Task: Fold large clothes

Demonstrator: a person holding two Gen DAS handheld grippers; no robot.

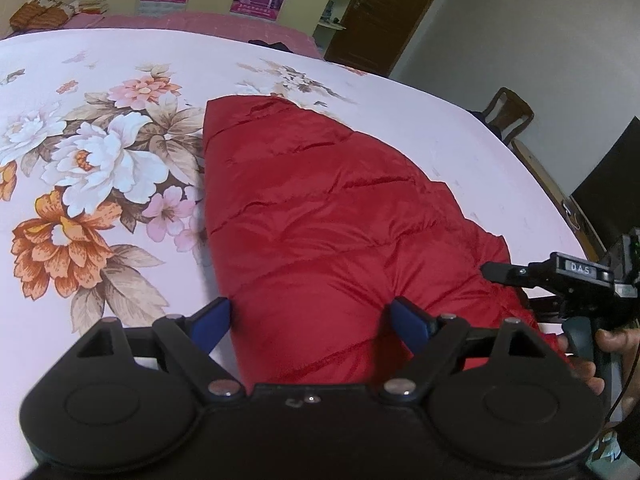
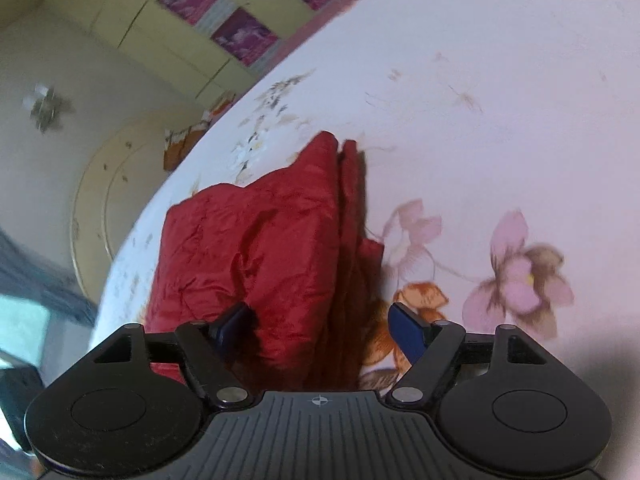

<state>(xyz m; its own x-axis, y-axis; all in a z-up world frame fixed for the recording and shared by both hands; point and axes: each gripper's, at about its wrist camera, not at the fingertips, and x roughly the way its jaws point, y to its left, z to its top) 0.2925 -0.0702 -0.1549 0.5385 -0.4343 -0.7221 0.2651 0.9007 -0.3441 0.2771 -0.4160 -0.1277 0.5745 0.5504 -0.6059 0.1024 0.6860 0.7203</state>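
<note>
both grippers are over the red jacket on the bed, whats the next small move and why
Probably close the left gripper on the near edge of the red jacket. Its jaws stand open astride that puffy edge without pinching it, and the right gripper is also open over the folded side, so nothing is held for the next fold on the floral sheet.

Both wrist cameras are looking steeply down, close over the floral bedsheet (image 1: 100,92), sharing the red quilted jacket (image 1: 312,216) between them.

"das" — white label on the right hand-held gripper (image 1: 490,271)
</note>
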